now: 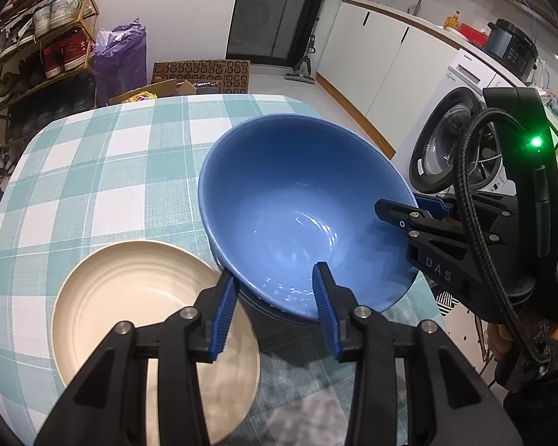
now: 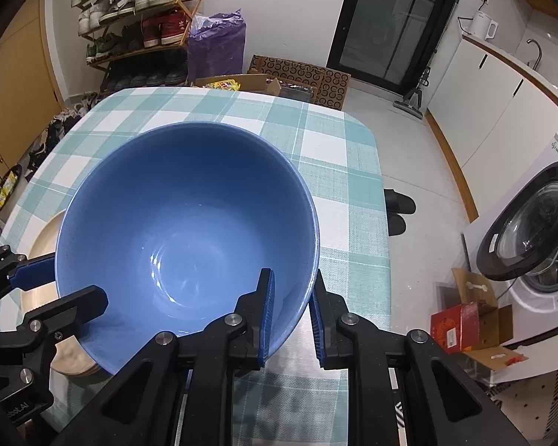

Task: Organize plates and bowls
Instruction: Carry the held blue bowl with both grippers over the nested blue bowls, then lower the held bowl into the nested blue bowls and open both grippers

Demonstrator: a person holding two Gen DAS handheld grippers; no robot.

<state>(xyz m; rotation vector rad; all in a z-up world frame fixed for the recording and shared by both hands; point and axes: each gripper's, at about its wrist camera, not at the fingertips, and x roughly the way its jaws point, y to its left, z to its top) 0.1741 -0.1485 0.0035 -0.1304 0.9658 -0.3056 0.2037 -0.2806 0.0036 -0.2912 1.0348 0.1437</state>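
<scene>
A large blue bowl [image 1: 297, 215] is tilted above the checked table, held at its rim from two sides. My left gripper [image 1: 275, 290] straddles the bowl's near rim, one finger outside and one inside, with a visible gap around the wall. My right gripper [image 2: 292, 297] is shut on the bowl's right rim [image 2: 189, 215]; it also shows in the left wrist view [image 1: 413, 212]. A cream plate [image 1: 130, 297] lies on the table to the left, below the bowl, and shows partly in the right wrist view [image 2: 44, 245].
The table with a teal checked cloth [image 1: 93, 171] ends close on the right. Beyond it are a washing machine [image 2: 532, 245], white cabinets [image 1: 372, 59], a shoe rack [image 2: 137, 18], a purple bag [image 2: 215, 44] and cardboard boxes [image 2: 472, 319] on the floor.
</scene>
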